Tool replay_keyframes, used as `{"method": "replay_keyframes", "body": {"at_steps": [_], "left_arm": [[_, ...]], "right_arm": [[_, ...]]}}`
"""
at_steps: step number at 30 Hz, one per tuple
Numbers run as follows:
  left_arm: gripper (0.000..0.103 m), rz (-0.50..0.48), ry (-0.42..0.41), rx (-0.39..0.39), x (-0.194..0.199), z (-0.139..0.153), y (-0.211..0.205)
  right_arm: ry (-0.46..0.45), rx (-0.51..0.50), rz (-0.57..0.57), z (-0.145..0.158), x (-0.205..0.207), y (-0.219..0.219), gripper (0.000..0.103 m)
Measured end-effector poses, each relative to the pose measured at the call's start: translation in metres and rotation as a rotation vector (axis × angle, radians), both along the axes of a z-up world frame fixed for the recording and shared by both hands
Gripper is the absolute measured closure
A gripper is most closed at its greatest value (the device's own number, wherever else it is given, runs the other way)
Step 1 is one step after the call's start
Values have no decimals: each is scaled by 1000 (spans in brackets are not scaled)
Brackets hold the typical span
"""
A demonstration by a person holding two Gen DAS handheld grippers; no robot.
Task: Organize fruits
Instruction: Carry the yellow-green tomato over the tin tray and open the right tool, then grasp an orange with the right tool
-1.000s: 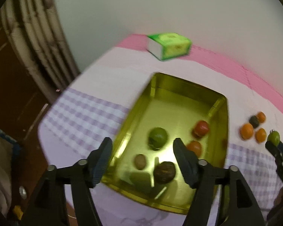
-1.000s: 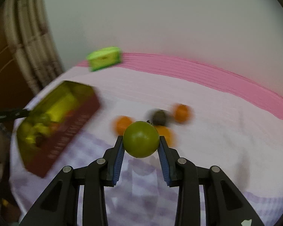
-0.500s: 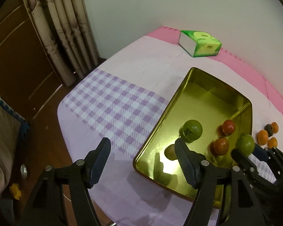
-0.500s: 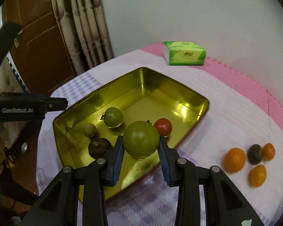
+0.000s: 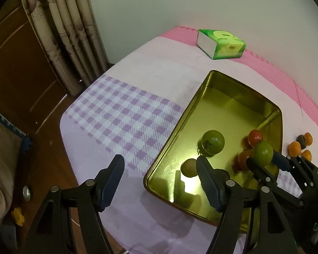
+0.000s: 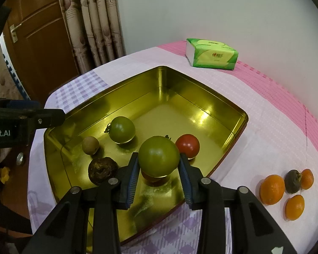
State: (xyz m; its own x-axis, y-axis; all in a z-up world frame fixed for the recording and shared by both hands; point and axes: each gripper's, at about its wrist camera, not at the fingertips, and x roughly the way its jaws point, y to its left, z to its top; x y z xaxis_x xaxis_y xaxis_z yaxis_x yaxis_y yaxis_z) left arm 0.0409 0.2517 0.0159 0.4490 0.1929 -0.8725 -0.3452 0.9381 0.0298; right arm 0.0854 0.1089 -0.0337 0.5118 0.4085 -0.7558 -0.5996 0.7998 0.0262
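My right gripper (image 6: 158, 158) holds a green tomato (image 6: 159, 155) low over the near side of the gold tray (image 6: 137, 97); its jaws are opening while the pads still touch the fruit. On the tray floor lie another green tomato (image 6: 122, 129), a red tomato (image 6: 188, 145), a small brown fruit (image 6: 90, 145) and a dark wrinkled fruit (image 6: 102, 169). An orange-red fruit (image 5: 241, 158) sits mostly hidden beneath the held tomato. Off the tray's near left corner (image 5: 150, 175), my left gripper (image 5: 160, 165) hangs open with nothing in it.
Three oranges (image 6: 272, 189) and a dark fruit (image 6: 293, 181) lie on the tablecloth right of the tray. A green tissue pack (image 6: 212, 54) stands at the back by the wall. The table edge, a curtain (image 6: 95, 21) and a wooden door are to the left.
My right gripper carried the green tomato leftward from the loose oranges to over the tray and lowered it slightly. The left gripper drifted a little left of the tray, still open.
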Motion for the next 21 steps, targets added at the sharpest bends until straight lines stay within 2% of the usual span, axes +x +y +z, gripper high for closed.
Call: {"method": "replay_keyframes", "body": {"at_steps": [4, 6, 12, 17, 21], "left_arm": [[32, -9, 2, 0, 1, -1, -2], [32, -12, 2, 0, 1, -1, -3], [32, -22, 1, 8, 2, -1, -6], [32, -36, -8, 17, 1, 1, -9], [32, -47, -5, 27, 2, 0, -13]], "right_arm": [[0, 1, -1, 0, 0, 0, 67], [-3, 7, -3, 1, 0, -1, 63], [-32, 43, -30, 20, -5, -20, 62], [-72, 34, -115, 29, -12, -70, 61], [-76, -3, -224, 21, -10, -123, 59]]}}
